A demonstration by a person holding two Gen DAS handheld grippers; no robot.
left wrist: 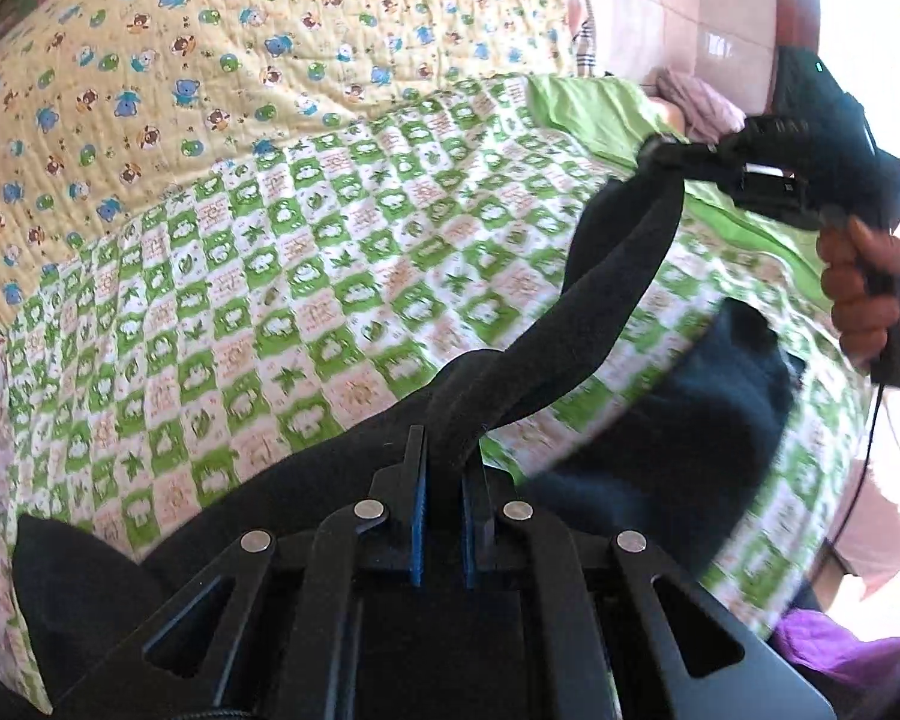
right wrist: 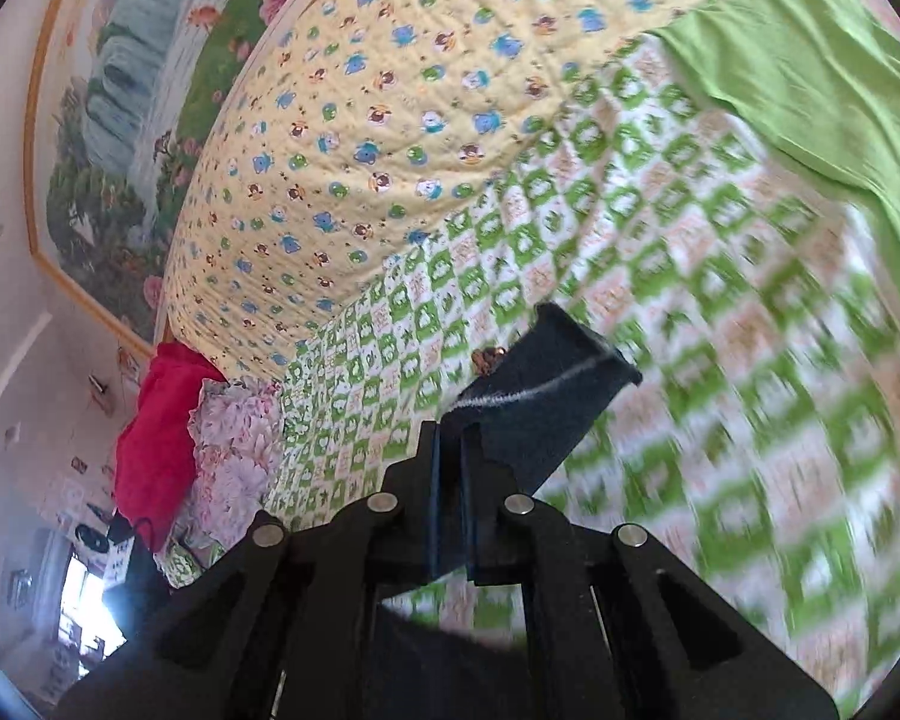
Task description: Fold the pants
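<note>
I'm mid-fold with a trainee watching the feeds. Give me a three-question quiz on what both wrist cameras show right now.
1. True or false: the left gripper is shut on the dark pants.
2. Multiple choice: which surface lies directly under the lifted pants? A) bare wooden floor B) green-checked quilt C) glass desk
3. Fill in: in the left wrist view, the right gripper pinches the far end of a raised band of fabric, so the pants hang ______ the two grippers.

Key: 1 true; 2 B; 3 between.
</note>
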